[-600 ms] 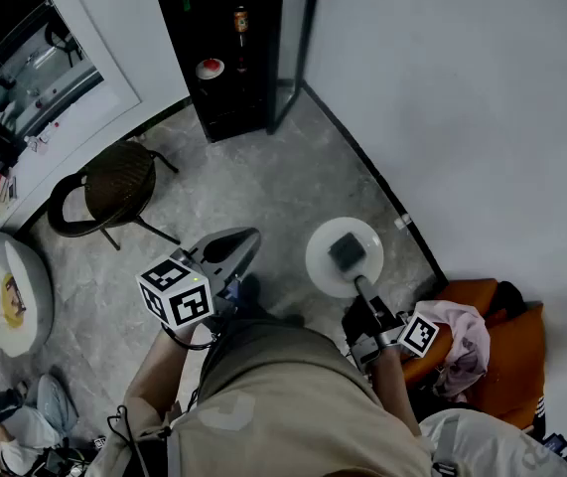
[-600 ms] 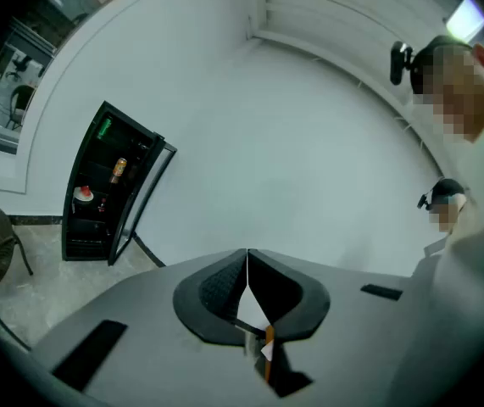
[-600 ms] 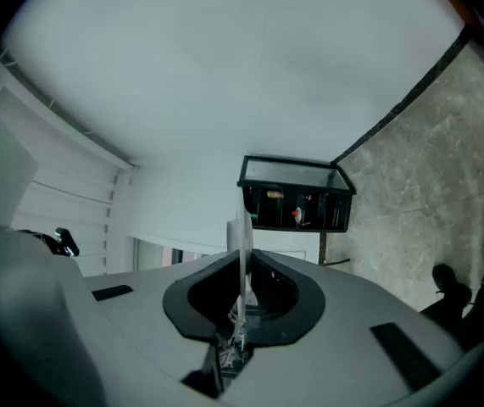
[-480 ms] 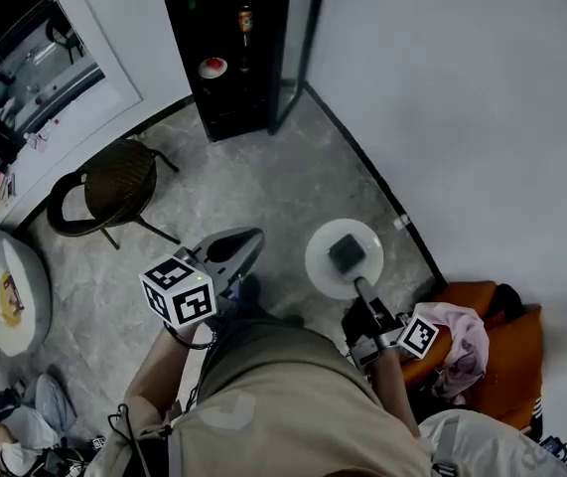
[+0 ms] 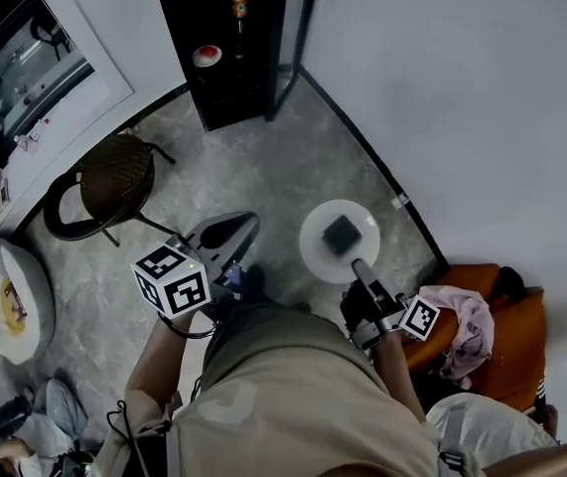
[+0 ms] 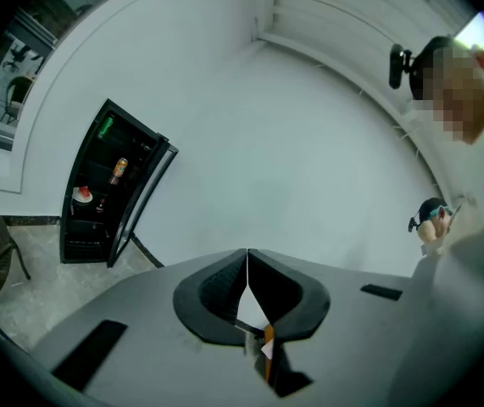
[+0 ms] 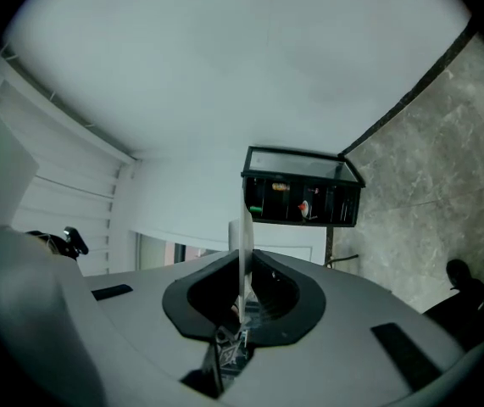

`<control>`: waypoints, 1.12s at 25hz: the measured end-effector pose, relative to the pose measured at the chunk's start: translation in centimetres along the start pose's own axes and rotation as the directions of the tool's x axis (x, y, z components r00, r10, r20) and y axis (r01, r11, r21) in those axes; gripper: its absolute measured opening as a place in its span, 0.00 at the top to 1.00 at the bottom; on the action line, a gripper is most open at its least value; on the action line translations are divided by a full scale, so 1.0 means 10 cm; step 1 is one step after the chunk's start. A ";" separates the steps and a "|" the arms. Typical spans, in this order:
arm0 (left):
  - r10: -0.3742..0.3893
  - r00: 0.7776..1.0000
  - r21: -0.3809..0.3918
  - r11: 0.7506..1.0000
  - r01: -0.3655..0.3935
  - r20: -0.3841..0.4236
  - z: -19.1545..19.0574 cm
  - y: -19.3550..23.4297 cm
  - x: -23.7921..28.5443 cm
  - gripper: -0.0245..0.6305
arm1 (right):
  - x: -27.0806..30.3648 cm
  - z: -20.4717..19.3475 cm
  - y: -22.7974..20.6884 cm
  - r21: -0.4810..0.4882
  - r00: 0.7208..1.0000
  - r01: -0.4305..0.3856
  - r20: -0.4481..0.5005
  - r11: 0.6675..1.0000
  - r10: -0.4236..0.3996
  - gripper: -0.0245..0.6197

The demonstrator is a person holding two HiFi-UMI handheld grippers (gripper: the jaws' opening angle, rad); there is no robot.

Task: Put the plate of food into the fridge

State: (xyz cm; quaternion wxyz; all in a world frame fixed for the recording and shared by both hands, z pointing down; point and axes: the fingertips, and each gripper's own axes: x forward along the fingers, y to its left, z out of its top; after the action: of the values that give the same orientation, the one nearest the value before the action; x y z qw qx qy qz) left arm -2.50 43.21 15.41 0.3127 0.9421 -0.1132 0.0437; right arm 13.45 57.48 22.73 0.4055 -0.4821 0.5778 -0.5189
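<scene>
Clamps the white plate by its near rim in the right gripper, food (a dark square) just beyond the tips. Holds the left gripper pressed together, empty, beside it. Faces the open fridge well ahead.

The person is standing with both elbows bent. The bare left forearm is carrying the grey hand-held left gripper out in front, its marker cube riding behind the jaws. Its dark jaws are pressing together with nothing between them. The right forearm is holding the grey right gripper forward, jaws pinching the near rim of a round white plate that is sticking out beyond the tips.
</scene>
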 end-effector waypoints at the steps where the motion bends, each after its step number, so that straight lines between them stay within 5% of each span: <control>1: 0.002 1.000 -0.002 1.000 -0.002 -0.001 0.01 0.03 -0.02 0.94 | 0.02 -0.02 0.01 0.010 1.000 -0.008 0.002 1.000 0.008 0.91; 10: 0.015 1.000 -0.015 1.000 -0.015 0.010 0.16 0.31 -0.12 0.94 | 0.34 -0.17 -0.11 -0.019 0.989 0.120 -0.086 0.993 -0.121 0.91; 20: 0.064 0.995 -0.036 0.997 -0.061 0.072 0.51 0.90 -0.49 0.94 | 0.84 -0.38 -0.02 0.020 0.986 0.116 -0.125 0.993 -0.113 0.91; 28: 0.092 0.993 -0.068 0.994 -0.087 0.077 0.37 0.98 -0.59 0.94 | 0.88 -0.40 0.00 0.028 0.987 0.089 -0.140 0.996 -0.084 0.91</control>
State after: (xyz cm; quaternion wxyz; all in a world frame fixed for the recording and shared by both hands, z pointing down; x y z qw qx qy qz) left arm -10.55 34.47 17.27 0.3358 0.9265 -0.1689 0.0163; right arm 7.81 49.72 23.58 0.3495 -0.4626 0.5741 -0.5781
